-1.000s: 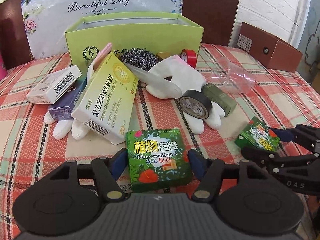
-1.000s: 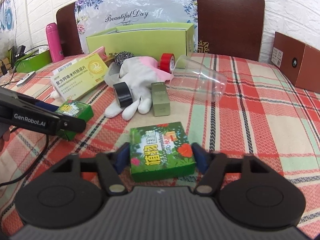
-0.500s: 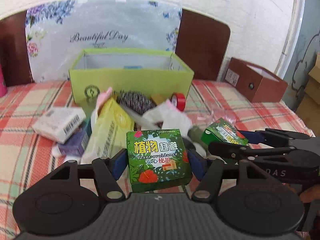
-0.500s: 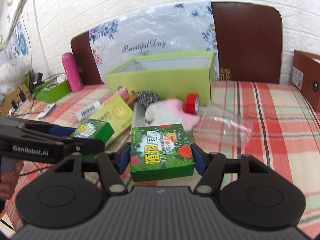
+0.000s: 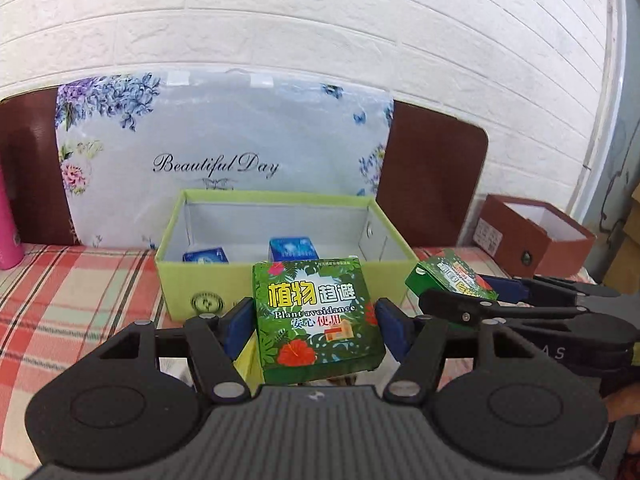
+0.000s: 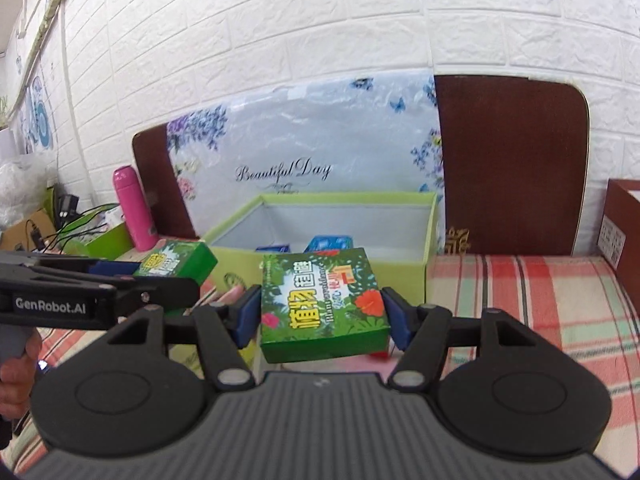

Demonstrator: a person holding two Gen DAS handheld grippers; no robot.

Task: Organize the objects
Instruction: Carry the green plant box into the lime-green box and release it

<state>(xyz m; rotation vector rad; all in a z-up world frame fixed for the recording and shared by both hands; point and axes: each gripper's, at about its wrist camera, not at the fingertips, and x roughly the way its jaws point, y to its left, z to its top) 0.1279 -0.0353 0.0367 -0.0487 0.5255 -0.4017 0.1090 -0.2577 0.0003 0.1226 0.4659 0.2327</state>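
Observation:
My left gripper (image 5: 316, 326) is shut on a green leaf-print box (image 5: 316, 320) and holds it in the air before the open lime-green storage box (image 5: 280, 280). My right gripper (image 6: 322, 312) is shut on a second green leaf-print box (image 6: 322, 300), also raised in front of the storage box (image 6: 320, 256). Each gripper shows in the other's view: the right one with its box (image 5: 450, 276) at the right, the left one with its box (image 6: 176, 260) at the left. Two blue packets (image 5: 294, 249) lie inside the storage box.
A floral "Beautiful Day" cushion (image 5: 216, 152) leans on the brown headboard (image 6: 508, 168) behind the storage box. A brown open box (image 5: 532, 236) stands at the right. A pink bottle (image 6: 134, 208) stands at the left. The checked cloth (image 6: 520, 292) covers the surface.
Both grippers have lifted their green boxes off the cloth and moved up toward the storage box. The clutter of gloves, tape and packets has dropped out of sight below.

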